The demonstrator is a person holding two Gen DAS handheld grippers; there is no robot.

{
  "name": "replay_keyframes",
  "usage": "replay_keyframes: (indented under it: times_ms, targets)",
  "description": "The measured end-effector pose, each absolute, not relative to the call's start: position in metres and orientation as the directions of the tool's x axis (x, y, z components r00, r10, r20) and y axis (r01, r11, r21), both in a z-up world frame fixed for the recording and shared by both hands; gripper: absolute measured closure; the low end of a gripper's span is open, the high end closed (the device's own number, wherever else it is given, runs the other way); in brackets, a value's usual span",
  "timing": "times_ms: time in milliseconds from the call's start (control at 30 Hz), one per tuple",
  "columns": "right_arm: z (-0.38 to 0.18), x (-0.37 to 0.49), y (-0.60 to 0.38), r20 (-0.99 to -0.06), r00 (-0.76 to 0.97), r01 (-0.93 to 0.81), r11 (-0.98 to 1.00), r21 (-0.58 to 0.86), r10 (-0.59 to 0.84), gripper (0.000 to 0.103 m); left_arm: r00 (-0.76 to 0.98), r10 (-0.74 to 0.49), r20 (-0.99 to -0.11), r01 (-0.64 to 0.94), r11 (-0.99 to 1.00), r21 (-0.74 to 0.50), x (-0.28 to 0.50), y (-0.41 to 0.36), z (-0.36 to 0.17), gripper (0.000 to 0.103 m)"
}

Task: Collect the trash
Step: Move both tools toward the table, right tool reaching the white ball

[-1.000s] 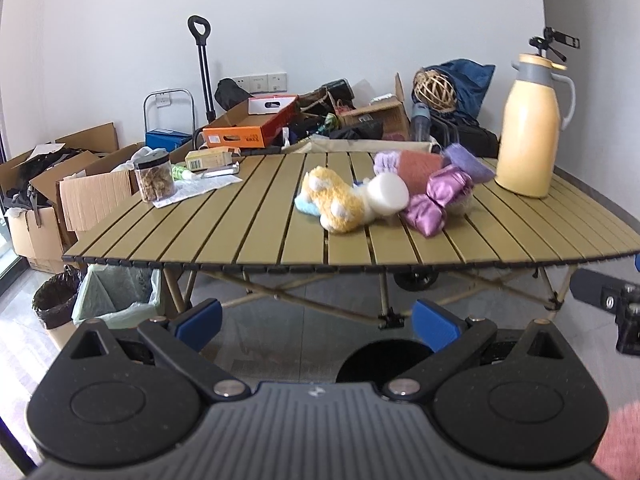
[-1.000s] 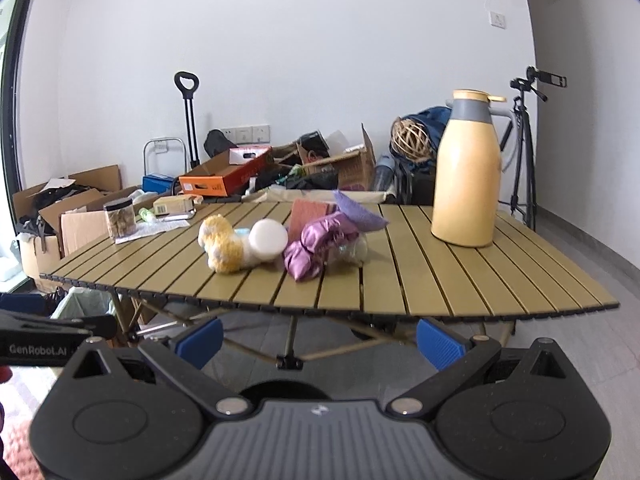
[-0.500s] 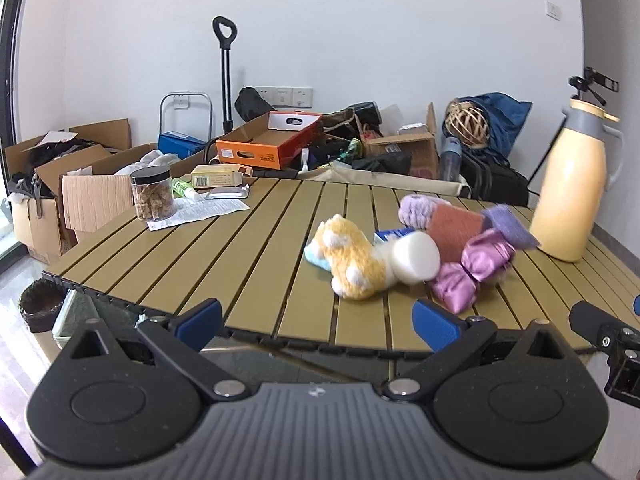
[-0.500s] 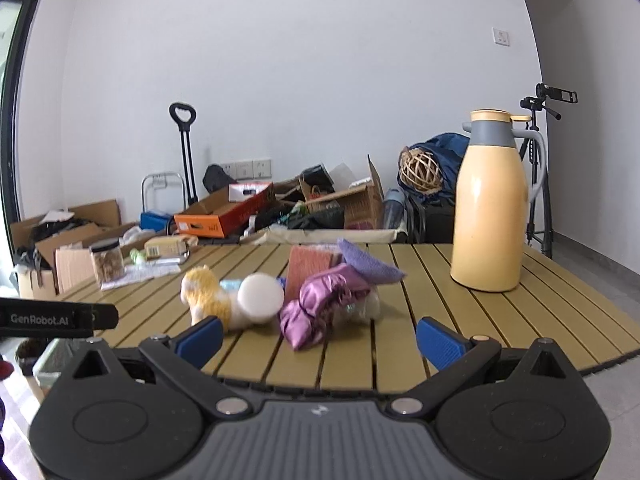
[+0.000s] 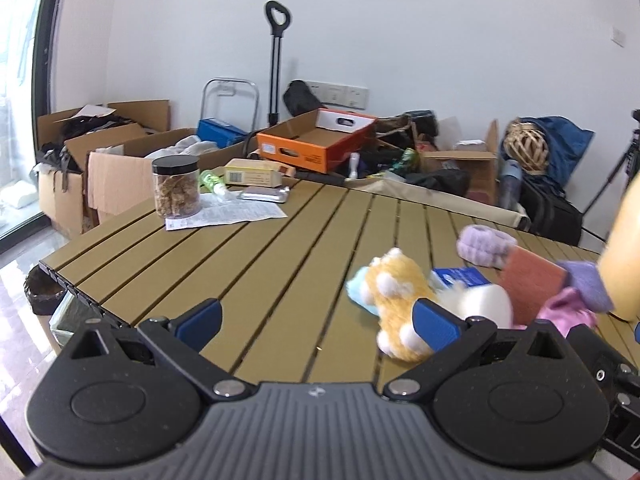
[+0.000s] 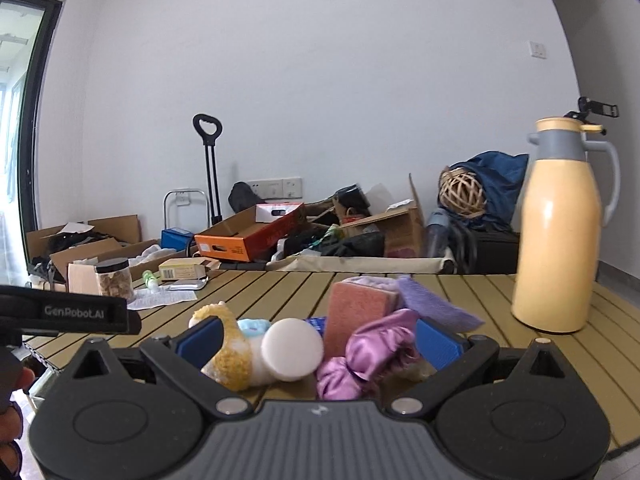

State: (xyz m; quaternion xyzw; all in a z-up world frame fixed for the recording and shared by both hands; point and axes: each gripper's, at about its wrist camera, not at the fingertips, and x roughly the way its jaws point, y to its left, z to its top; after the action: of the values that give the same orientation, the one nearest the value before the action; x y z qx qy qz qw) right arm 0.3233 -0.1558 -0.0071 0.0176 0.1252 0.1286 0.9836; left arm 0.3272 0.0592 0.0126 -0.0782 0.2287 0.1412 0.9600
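Note:
A pile lies on the olive slatted table (image 5: 280,248): a yellow plush toy (image 5: 396,292), a white round puff (image 5: 484,306), a blue packet (image 5: 460,278), a pink sponge (image 5: 530,284), a lavender scrunchie (image 5: 484,246) and pink satin cloth (image 5: 564,312). My left gripper (image 5: 316,322) is open over the table's near edge, left of the pile, holding nothing. My right gripper (image 6: 318,338) is open too. In its view the puff (image 6: 292,350), the plush toy (image 6: 228,344), the sponge (image 6: 356,312) and the satin cloth (image 6: 372,352) sit just beyond its fingers.
A yellow thermos (image 6: 556,228) stands at the table's right. At the far left are a jar (image 5: 176,188), a printed paper (image 5: 224,214), a small box (image 5: 256,176) and a silver packet (image 5: 264,195). A lined bin (image 5: 40,292) sits on the floor. Cardboard boxes (image 5: 112,160) crowd the wall.
Both grippers have risen and come forward from below the table's edge to just over it. The pile now looks much closer. Both stay open.

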Motion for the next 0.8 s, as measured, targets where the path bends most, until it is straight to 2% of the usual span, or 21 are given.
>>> replay_keyframes:
  times_ms: [167, 233, 267, 633, 800]
  targets:
    - [-0.021, 0.352, -0.134, -0.278, 0.920, -0.275, 0.960, 0.043, 0.276, 0.011, 0.847, 0.266, -0.460, -0.328, 0.943, -0.057, 0.342, 0.071, 0.002, 0.000]
    - [-0.027, 0.366, -0.127, -0.299, 0.912, -0.280, 0.959, 0.047, 0.281, 0.022, 0.846, 0.271, -0.459, -0.327, 0.944, -0.047, 0.346, 0.074, -0.003, 0.000]
    - [-0.030, 0.373, -0.124, -0.313, 0.907, -0.279, 0.959, 0.054, 0.282, 0.023, 0.844, 0.274, -0.462, -0.329, 0.944, -0.040, 0.348, 0.075, -0.005, 0.000]
    - [-0.059, 0.426, -0.103, -0.367, 0.888, -0.277, 0.959, 0.053, 0.277, 0.024, 0.824, 0.281, -0.493, -0.344, 0.938, -0.040, 0.358, 0.092, -0.017, 0.000]
    - [-0.066, 0.436, -0.106, -0.380, 0.873, -0.287, 0.952, 0.104, 0.305, 0.024, 0.825, 0.270, -0.497, -0.331, 0.943, -0.038, 0.359, 0.090, -0.020, 0.000]
